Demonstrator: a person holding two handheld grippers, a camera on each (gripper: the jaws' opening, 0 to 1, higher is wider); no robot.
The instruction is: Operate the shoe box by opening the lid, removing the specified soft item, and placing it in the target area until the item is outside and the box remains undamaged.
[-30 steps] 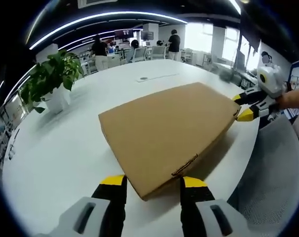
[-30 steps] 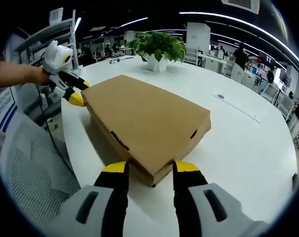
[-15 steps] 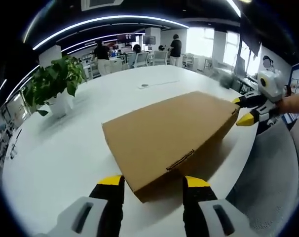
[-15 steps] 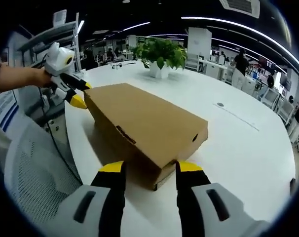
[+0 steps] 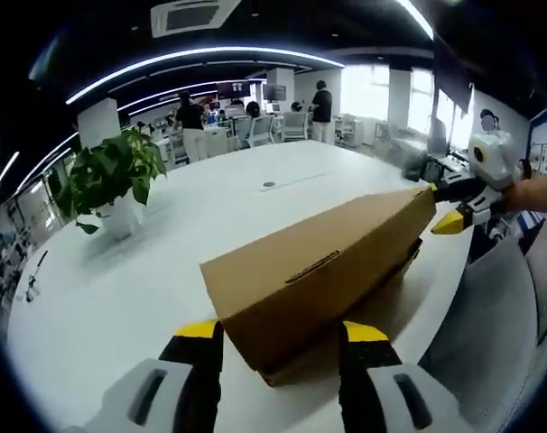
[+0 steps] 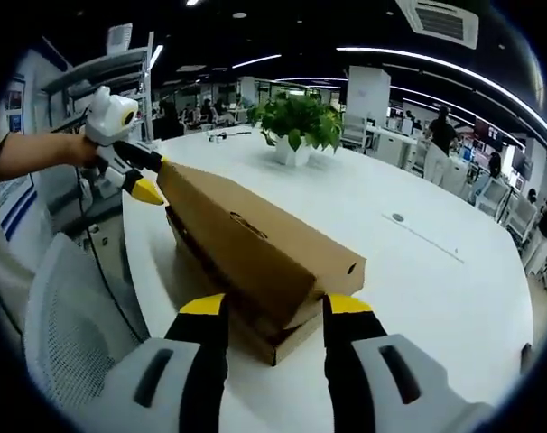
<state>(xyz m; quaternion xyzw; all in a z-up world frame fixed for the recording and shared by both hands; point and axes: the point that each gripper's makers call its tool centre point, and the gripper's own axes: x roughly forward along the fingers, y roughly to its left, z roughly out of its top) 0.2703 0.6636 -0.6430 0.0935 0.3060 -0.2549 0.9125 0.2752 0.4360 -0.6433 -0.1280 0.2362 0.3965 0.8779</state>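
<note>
On the white table [image 5: 147, 262] sits the shoe box [image 6: 255, 311], its lid [image 5: 319, 266] tilted up off the base. We have the left gripper [image 5: 278, 336] and right gripper [image 6: 272, 308] at opposite ends, jaws parted to straddle the lid's corners, gripping nothing we can confirm. We judge this spreads the lift evenly. A potted plant [image 6: 296, 122] stands far behind.

The raised lid [image 5: 319, 271] hides the shoe box's [image 6: 278, 338] inside and contents.
</note>
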